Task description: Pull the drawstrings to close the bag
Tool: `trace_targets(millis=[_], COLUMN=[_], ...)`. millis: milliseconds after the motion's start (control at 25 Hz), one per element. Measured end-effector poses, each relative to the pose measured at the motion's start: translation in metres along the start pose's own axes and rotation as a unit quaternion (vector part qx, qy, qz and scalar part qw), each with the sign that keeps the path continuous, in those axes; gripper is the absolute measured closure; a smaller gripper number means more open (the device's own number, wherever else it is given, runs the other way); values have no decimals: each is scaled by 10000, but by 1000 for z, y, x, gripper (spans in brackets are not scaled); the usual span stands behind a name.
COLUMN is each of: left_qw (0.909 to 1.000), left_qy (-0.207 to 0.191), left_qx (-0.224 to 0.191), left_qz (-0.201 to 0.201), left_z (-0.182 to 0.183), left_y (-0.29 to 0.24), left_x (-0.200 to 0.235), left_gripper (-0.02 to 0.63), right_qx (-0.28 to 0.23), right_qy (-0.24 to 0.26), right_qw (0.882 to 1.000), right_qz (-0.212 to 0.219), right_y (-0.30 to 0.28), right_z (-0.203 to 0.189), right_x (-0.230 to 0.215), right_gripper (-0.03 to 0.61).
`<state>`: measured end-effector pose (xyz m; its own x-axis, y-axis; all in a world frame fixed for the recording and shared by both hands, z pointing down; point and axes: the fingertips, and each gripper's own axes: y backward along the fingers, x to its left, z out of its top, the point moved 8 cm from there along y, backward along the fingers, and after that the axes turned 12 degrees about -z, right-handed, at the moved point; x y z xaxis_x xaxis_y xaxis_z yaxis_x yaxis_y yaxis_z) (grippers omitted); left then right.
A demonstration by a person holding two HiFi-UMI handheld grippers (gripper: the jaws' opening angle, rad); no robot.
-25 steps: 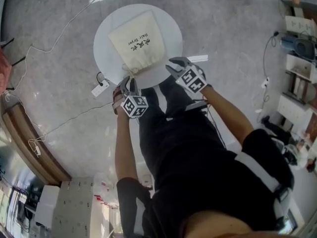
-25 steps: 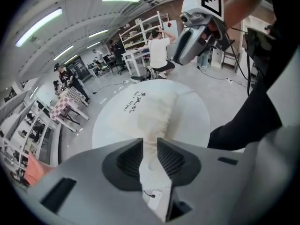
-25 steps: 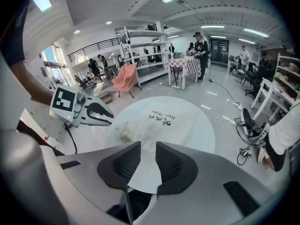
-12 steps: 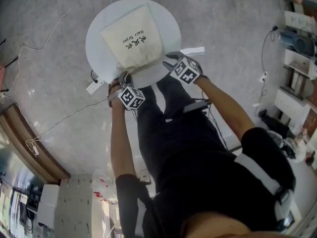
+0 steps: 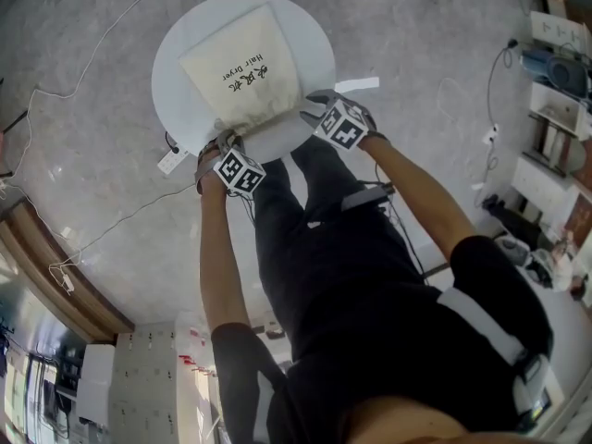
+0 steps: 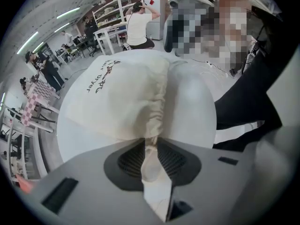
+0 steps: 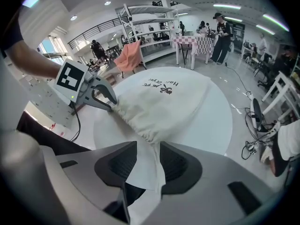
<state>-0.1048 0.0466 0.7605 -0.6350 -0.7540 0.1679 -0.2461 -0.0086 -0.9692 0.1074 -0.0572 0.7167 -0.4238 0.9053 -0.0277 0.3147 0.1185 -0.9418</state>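
Note:
A cream drawstring bag (image 5: 242, 72) with black print lies flat on a round white table (image 5: 176, 109), its gathered mouth toward me. At the mouth's left end my left gripper (image 5: 222, 141) is shut on a cream drawstring tab (image 6: 152, 161), pinched between its pads. The right gripper (image 5: 310, 104) is at the mouth's right end. Its jaws have just been opening, and the other tab (image 7: 145, 172) hangs loose between them. In the right gripper view the left gripper (image 7: 101, 95) shows at the bag's (image 7: 164, 102) far corner.
A white power strip (image 5: 168, 162) and thin cables lie on the floor left of the table. A wooden bench (image 5: 55, 276) stands at the far left and shelving (image 5: 555, 109) at the right. My legs are beside the table's near edge.
Both grippers have sunk toward the table's near edge and stayed at the two ends of the bag's mouth. The bag has not visibly moved on the table.

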Motion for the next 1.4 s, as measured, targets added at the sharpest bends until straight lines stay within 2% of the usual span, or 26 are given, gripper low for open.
trace_targets(millis=[200, 320, 560, 760, 960, 1200, 1400], left_qw=[9997, 9991, 9978, 9972, 9958, 9945, 9935], left_qy=[89, 277, 506, 453, 607, 833, 1011], left_qx=[233, 291, 409, 573, 652, 597, 472], left_qz=[-72, -117, -99, -126, -234, -226, -214], left_z=[-4, -7, 3, 7, 9, 8, 5], left_y=[-1, -6, -4, -4, -5, -3, -4], left_x=[-2, -4, 1, 2, 3, 3, 1], left_gripper=[537, 537, 537, 537, 537, 545, 590], right_qx=[68, 109, 169, 238, 395, 464, 416], right_qy=[58, 79, 197, 252, 275, 654, 622], right_qw=[9999, 9999, 9997, 9994, 9988, 9965, 9969], right_qz=[-51, -53, -1, 11, -55, -222, -236], right_y=[-9, -12, -18, -23, -31, -42, -45], right_z=[-5, -8, -8, -6, -8, -11, -11], right_x=[0, 0, 2, 3, -1, 4, 0], right_gripper=[439, 439, 439, 439, 439, 457, 500])
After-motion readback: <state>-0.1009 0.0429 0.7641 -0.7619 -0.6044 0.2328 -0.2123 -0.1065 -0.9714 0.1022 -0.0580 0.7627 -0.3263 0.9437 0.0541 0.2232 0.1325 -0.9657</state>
